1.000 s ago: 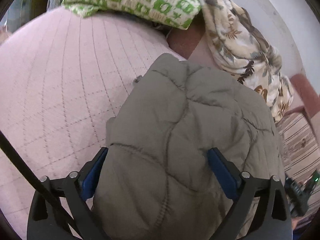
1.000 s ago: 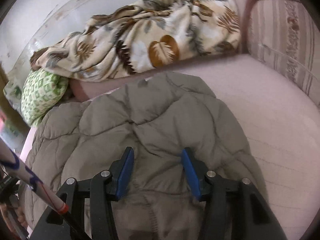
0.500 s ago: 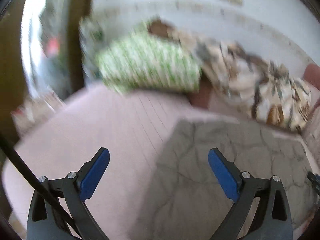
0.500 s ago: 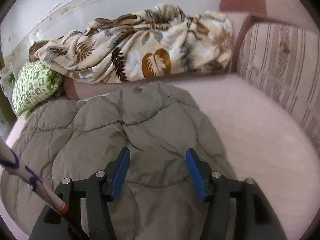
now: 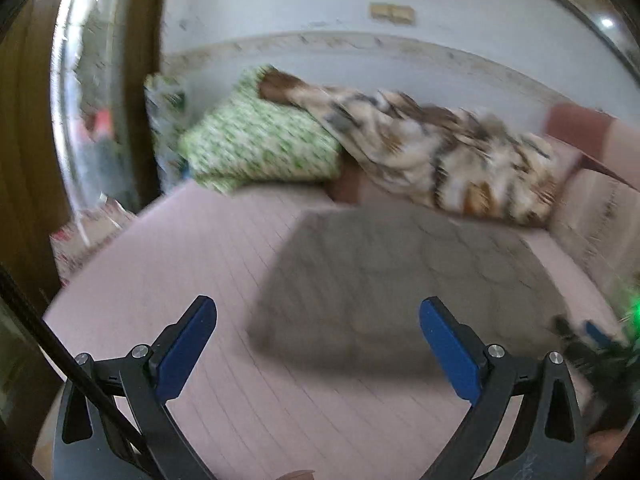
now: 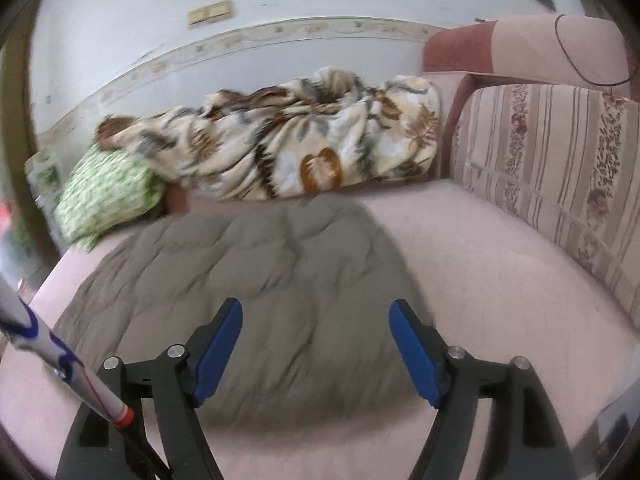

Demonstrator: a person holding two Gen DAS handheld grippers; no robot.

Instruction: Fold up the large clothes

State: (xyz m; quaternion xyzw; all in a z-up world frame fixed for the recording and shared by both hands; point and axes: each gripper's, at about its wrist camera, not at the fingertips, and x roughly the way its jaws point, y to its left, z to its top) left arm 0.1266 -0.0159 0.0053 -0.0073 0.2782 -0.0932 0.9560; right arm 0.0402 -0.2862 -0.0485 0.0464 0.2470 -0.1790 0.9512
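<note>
Both claws have pulled back off the jacket (image 6: 256, 280), which lies folded on the sofa (image 6: 480, 264). Its long axis runs nine to three. My right claw (image 6: 316, 352), just opened and empty, sits nearer; my left claw (image 5: 316, 352), wide open, has it at one o'clock.

Ahead of the tongs: a pink sofa seat (image 6: 480, 264). Beyond it, against the pale wall (image 6: 320, 0) with patterned border strip (image 6: 248, 40): a leaf-print blanket (image 6: 312, 148) and green-patterned pillow (image 6: 108, 196). Right: a striped floral backrest cushion (image 6: 560, 168).
</note>
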